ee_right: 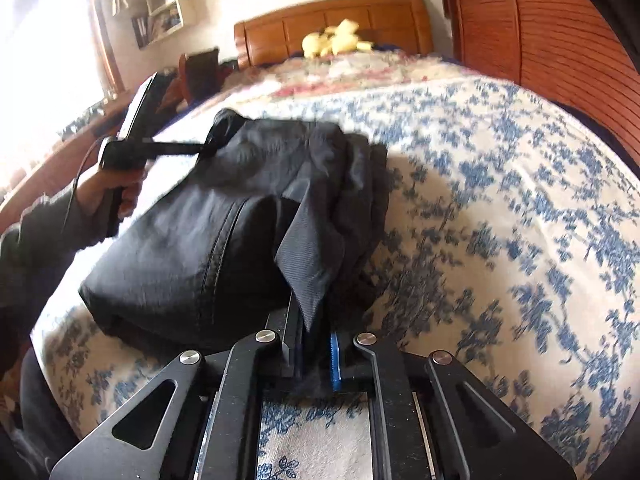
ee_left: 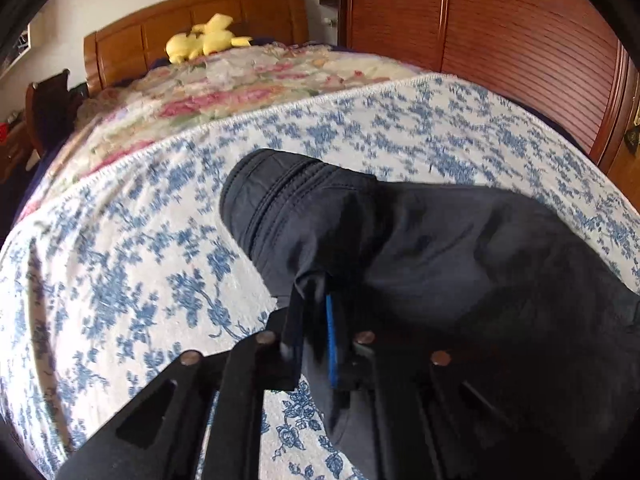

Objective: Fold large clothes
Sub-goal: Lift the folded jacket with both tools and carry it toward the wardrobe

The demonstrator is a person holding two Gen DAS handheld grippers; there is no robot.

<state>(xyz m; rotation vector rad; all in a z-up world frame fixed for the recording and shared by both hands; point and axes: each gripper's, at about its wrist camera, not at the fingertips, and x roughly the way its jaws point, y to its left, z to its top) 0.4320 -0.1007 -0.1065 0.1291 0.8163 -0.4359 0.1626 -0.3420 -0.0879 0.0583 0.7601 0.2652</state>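
Note:
A large black garment (ee_right: 208, 224) lies bunched and partly folded on a bed cover with a blue flower print (ee_right: 500, 200). In the left wrist view the garment (ee_left: 460, 248) fills the right half, with a stitched seam near its rounded end. My left gripper (ee_left: 316, 312) is shut on a fold of the garment; it also shows in the right wrist view (ee_right: 210, 146), pinching the garment's far corner and holding it raised. My right gripper (ee_right: 314, 328) is shut on a pointed flap at the garment's near edge.
The bed runs back to a wooden headboard (ee_left: 192, 20) with a yellow plush toy (ee_left: 204, 38) and a pink floral blanket (ee_left: 224, 88). A slatted wooden wardrobe (ee_left: 500, 40) stands along the right. A bright window (ee_right: 44, 60) and wall shelves (ee_right: 164, 4) are on the left.

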